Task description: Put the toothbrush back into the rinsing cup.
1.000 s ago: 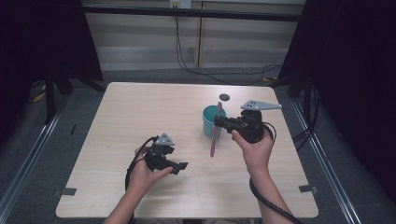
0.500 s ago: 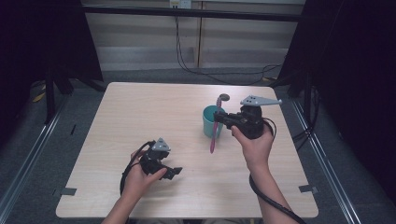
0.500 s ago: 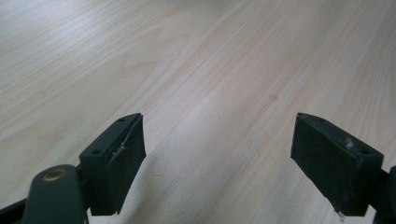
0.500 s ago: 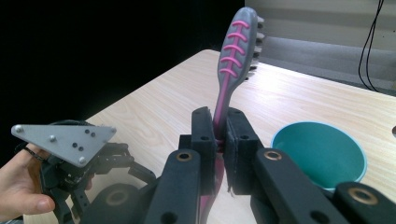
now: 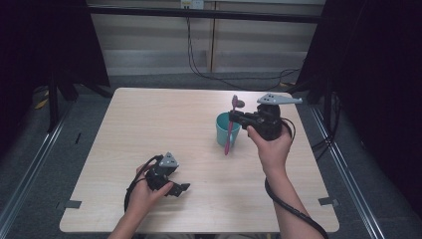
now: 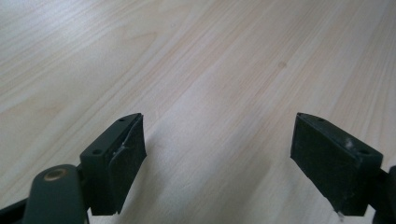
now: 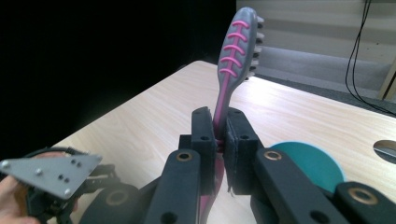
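Note:
A pink and grey toothbrush [image 5: 228, 140] [image 7: 239, 44] stands nearly upright, head up, in front of a teal cup [image 5: 220, 130] [image 7: 310, 161] on the right half of the table. My right gripper [image 5: 234, 118] [image 7: 218, 133] is shut on the brush's handle, beside the cup and above table level. My left gripper [image 5: 175, 189] [image 6: 218, 120] is low over the front left of the table, open, with bare wood between its jaws. It also appears at the lower left of the right gripper view as the left gripper [image 7: 51, 179].
The light wooden table [image 5: 149, 124] sits between dark curtains, with metal rails on the floor at both sides. A small dark round object [image 5: 241, 103] [image 7: 386, 148] lies on the table just behind the cup. Cables hang by the back wall.
The right gripper has lifted the toothbrush, so its head now stands above the cup's rim. The left gripper has drawn back a little toward the table's front edge.

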### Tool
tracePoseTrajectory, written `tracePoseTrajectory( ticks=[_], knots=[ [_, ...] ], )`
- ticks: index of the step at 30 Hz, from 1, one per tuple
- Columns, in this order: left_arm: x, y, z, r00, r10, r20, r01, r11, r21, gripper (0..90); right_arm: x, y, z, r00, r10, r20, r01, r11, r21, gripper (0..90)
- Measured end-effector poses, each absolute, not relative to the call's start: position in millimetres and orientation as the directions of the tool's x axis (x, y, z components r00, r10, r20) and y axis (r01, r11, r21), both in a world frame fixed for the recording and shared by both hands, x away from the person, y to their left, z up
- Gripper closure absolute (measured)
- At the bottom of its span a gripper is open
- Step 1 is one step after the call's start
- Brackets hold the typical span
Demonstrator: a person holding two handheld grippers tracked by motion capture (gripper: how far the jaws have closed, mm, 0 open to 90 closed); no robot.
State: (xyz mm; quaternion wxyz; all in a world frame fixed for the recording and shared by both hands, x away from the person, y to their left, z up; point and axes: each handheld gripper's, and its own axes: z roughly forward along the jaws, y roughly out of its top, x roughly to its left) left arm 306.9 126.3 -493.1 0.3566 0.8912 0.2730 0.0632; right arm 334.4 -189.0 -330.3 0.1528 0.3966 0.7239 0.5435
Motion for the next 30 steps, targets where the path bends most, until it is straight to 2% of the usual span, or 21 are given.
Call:
tracePoseTrajectory(
  ticks=[14,30],
  knots=[
    [305.1,140.3,-500.9,0.851,0.523,-0.056,0.419,-0.61,0.672,17.2,362.9,-192.3,-325.4,-0.594,0.778,0.207,0.392,0.055,0.918,84.1],
    [301.6,148.4,-509.5,0.863,0.505,-0.032,0.364,-0.576,0.732,15.0,389.1,-193.2,-320.6,-0.549,0.821,0.157,0.342,0.05,0.938,84.0]
  ],
)
